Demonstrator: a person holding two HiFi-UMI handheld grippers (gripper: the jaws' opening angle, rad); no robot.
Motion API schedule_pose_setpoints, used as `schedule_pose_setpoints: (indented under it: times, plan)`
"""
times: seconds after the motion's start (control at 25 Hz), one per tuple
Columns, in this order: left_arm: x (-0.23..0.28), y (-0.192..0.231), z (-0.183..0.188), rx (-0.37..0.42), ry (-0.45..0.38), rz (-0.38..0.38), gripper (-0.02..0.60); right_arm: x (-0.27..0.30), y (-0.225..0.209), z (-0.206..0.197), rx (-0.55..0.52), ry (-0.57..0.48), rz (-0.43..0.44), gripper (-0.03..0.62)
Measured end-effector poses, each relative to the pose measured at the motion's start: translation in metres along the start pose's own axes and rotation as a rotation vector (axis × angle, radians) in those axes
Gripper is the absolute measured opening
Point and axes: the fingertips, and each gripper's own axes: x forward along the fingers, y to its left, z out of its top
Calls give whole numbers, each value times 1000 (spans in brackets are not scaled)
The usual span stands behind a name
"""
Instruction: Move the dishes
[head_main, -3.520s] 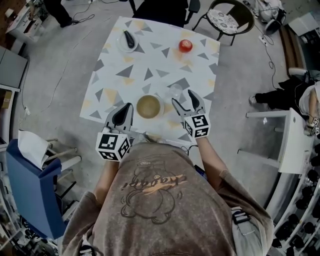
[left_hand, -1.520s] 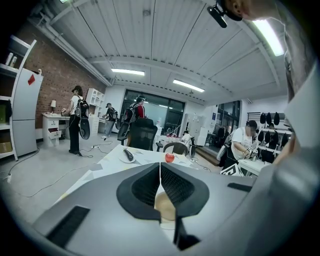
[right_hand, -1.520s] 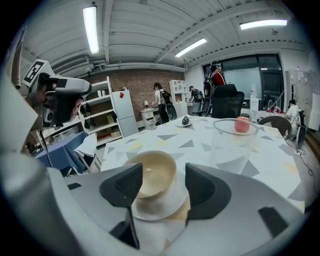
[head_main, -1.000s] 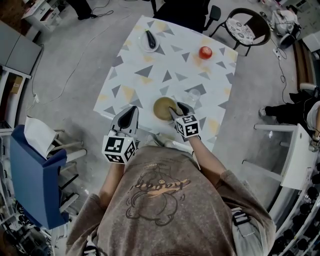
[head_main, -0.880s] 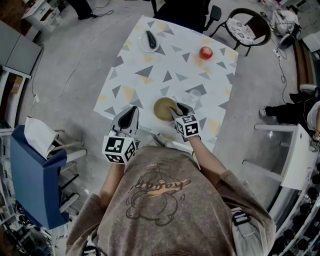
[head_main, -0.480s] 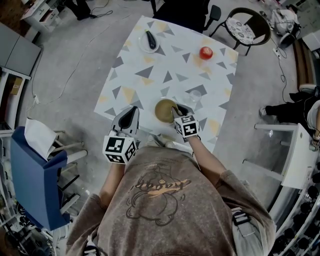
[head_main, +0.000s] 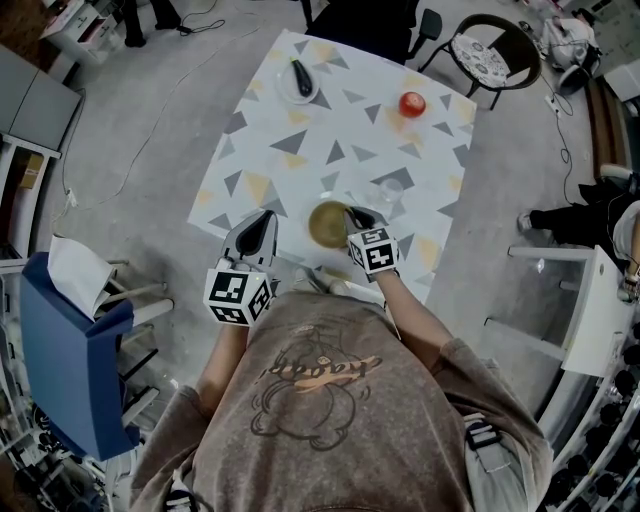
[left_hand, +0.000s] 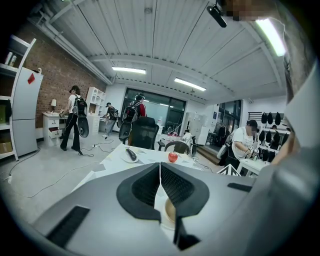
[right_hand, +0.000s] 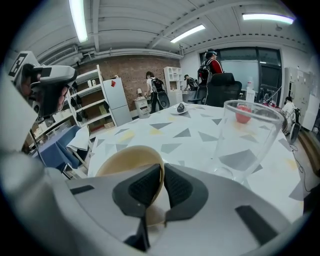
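A tan bowl (head_main: 325, 225) sits near the front edge of the patterned table (head_main: 300, 150). My right gripper (head_main: 350, 214) has just been closing and is shut on the bowl's right rim. In the right gripper view the bowl's wall (right_hand: 127, 160) stands pinched between the two pads of that gripper (right_hand: 162, 169). My left gripper (head_main: 265, 218) hovers to the left of the bowl, at the table's front edge, shut and empty. Its jaws (left_hand: 160, 167) meet in a thin line in the left gripper view, with part of the bowl (left_hand: 170, 212) showing below them.
A clear glass (head_main: 388, 190) stands just right of the bowl, close to my right gripper, and looms large in the right gripper view (right_hand: 245, 140). A red apple (head_main: 411, 104) and a plate with a dark vegetable (head_main: 300, 80) lie at the far side. Chairs ring the table.
The right gripper went from open beside the bowl to closed on its rim. The left gripper kept its place.
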Motion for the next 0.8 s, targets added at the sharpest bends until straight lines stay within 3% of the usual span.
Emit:
schedule_pose_setpoints:
  times: [0.8]
  plan:
    - [14, -31, 0, 15, 0, -72, 21, -60, 11, 45, 11, -162, 29, 23]
